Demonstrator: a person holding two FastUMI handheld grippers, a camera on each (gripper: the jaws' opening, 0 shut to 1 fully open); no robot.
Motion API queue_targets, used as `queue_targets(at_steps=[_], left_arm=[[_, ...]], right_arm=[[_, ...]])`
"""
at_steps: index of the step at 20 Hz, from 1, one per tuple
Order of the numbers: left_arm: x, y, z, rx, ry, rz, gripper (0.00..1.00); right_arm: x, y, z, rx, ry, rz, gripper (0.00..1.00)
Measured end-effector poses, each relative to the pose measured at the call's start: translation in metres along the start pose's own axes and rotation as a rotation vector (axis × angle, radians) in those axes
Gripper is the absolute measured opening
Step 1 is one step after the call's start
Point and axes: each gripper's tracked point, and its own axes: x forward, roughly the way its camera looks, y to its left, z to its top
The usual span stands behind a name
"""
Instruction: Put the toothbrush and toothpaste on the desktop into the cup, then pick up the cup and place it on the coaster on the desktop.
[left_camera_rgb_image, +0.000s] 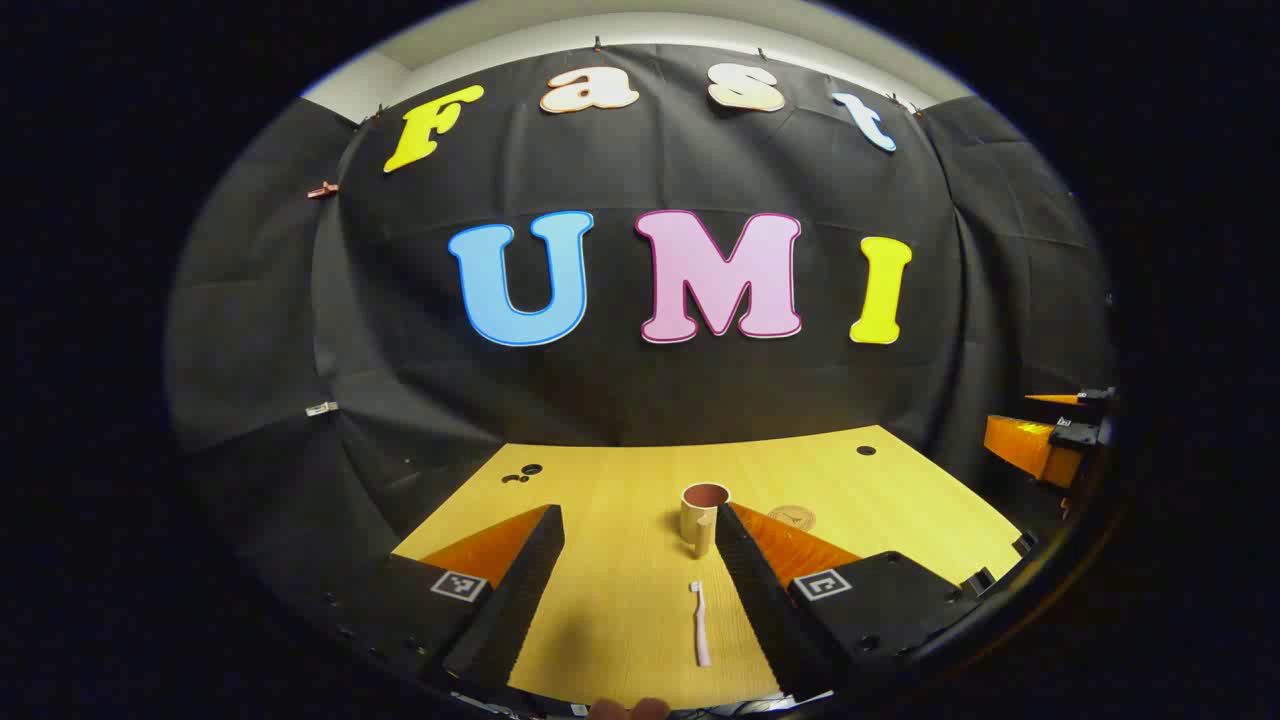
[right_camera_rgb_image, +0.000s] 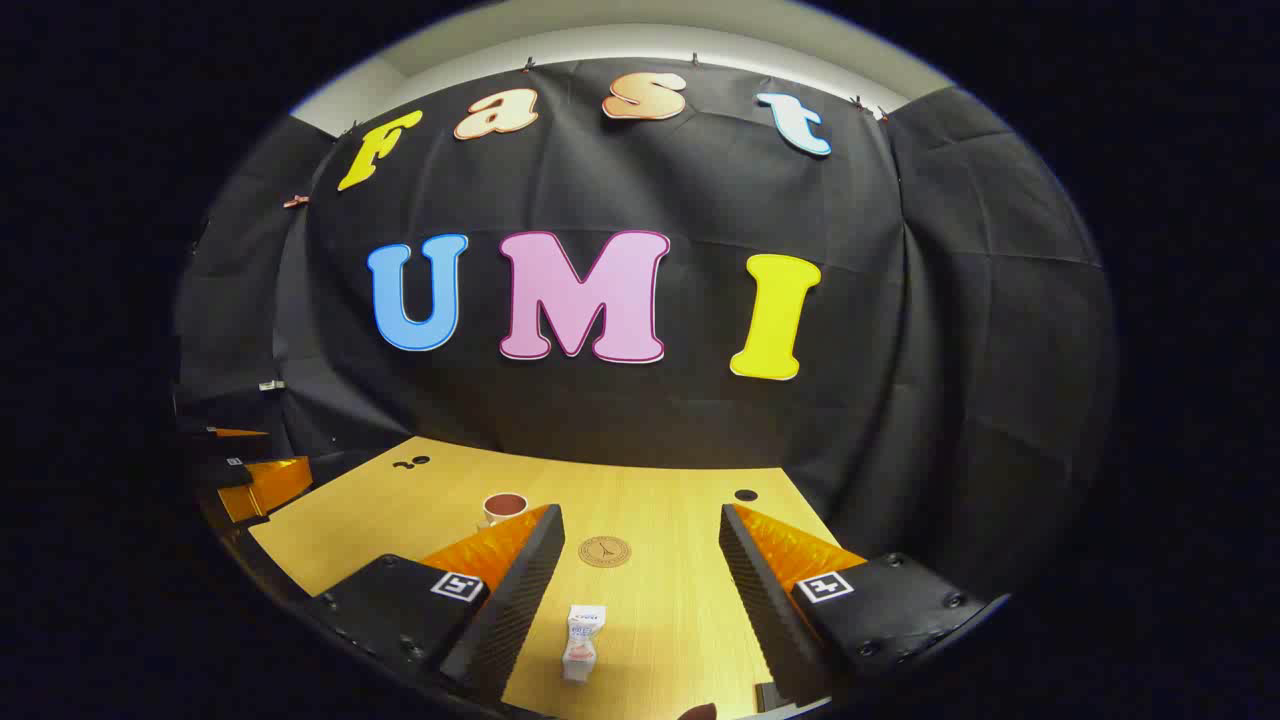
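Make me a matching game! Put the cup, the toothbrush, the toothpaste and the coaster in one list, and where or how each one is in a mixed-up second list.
Things:
1. cup
2. toothbrush
3. toothpaste
4. coaster

Where or how:
A. small tube near the table's front edge, between the right gripper's fingers
B. standing upright with nothing in it
C. flat round disc lying bare on the table
D. lying flat, thin and pale, in front of the cup, between the left gripper's fingers

Pairs: 1-B, 2-D, 3-A, 4-C
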Motion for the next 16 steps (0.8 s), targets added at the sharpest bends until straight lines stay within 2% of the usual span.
queue_targets(at_steps=[7,12,14,16], left_arm=[[0.014,0.0,-0.018,0.025,0.052,-0.054,0.95],[0.022,0.005,-0.022,0.024,0.065,-0.056,0.95],[0.026,0.008,-0.024,0.031,0.073,-0.056,0.95],[0.03,0.01,-0.028,0.036,0.082,-0.057,0.95]], right_arm=[[0.007,0.013,-0.006,-0.007,0.029,-0.019,0.96],[0.013,0.023,-0.014,-0.013,0.059,-0.014,0.96],[0.017,0.026,-0.022,-0.017,0.092,-0.01,0.96],[0.023,0.03,-0.042,-0.027,0.179,-0.003,0.96]])
